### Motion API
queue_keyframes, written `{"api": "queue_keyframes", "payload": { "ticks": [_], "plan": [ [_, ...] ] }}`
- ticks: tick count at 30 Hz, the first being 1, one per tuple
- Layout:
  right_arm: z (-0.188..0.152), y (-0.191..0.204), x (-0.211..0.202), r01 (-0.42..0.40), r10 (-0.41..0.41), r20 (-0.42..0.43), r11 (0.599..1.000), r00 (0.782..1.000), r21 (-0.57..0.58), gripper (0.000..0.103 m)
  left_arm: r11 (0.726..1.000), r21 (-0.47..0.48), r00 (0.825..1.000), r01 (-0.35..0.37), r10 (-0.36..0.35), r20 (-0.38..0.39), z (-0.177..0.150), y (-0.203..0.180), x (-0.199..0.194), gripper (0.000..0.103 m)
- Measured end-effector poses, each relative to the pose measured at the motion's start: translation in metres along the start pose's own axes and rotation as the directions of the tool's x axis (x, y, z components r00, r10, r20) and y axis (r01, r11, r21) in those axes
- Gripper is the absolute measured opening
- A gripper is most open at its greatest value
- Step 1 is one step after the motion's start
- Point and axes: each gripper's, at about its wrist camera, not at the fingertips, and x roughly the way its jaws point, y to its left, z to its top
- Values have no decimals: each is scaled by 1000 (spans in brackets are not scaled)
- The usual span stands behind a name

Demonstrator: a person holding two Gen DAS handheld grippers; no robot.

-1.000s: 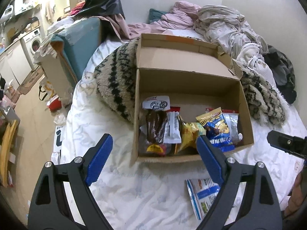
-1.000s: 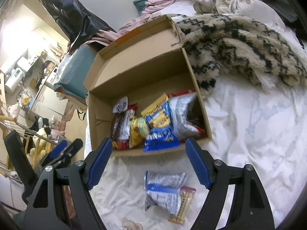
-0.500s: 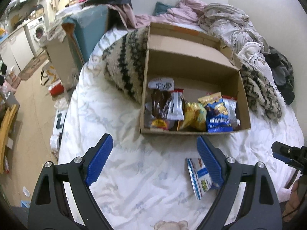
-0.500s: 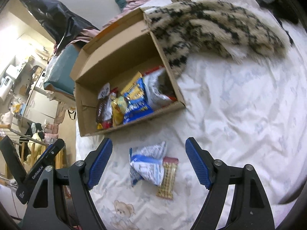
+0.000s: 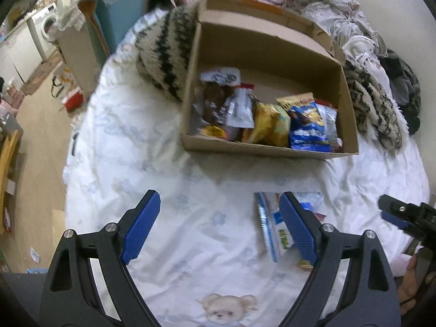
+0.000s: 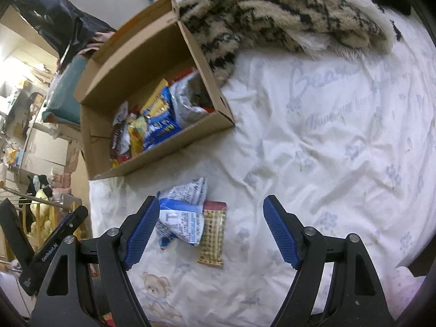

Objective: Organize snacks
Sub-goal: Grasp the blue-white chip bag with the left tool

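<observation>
An open cardboard box [image 5: 272,147] [image 6: 169,160] sits on the white bed and holds several snack packets, among them a blue bag [image 5: 308,128] [image 6: 160,128] and a yellow bag [image 5: 268,125]. A blue-and-white snack bag [image 6: 182,215] [image 5: 269,229] and a tan bar packet [image 6: 212,237] lie loose on the sheet in front of the box. My left gripper [image 5: 218,223] is open and empty above the sheet, its right finger over the loose bag. My right gripper [image 6: 211,231] is open and empty above the two loose packets.
A furry black-and-cream blanket [image 5: 166,51] [image 6: 286,19] lies behind and beside the box. Crumpled clothes [image 5: 327,5] are piled at the far end. The bed's left edge drops to a cluttered floor [image 5: 41,136]. A teal box [image 5: 117,13] stands by the bed.
Both grippers have pulled back from the box and risen, so the box looks farther away and the loose packets now lie between the right gripper's fingers. Both stay open.
</observation>
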Motion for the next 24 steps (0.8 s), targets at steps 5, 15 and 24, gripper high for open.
{"api": "queue_keyframes", "payload": {
  "ticks": [5,15,24],
  "plan": [
    [7,-11,2,-30,30,2,995,1000,93,81,1000,15,997,27,-25,-78,-1,-35,20,87],
    [17,-39,-11,-107,98,50,964,994,245,81,999,20,922,-32,37,-386,-23,-101,120,87],
    [19,-30,-7,-108,103,32,970,994,216,81,1000,0,911,9,-8,-412,-35,-89,133,55]
  ]
}}
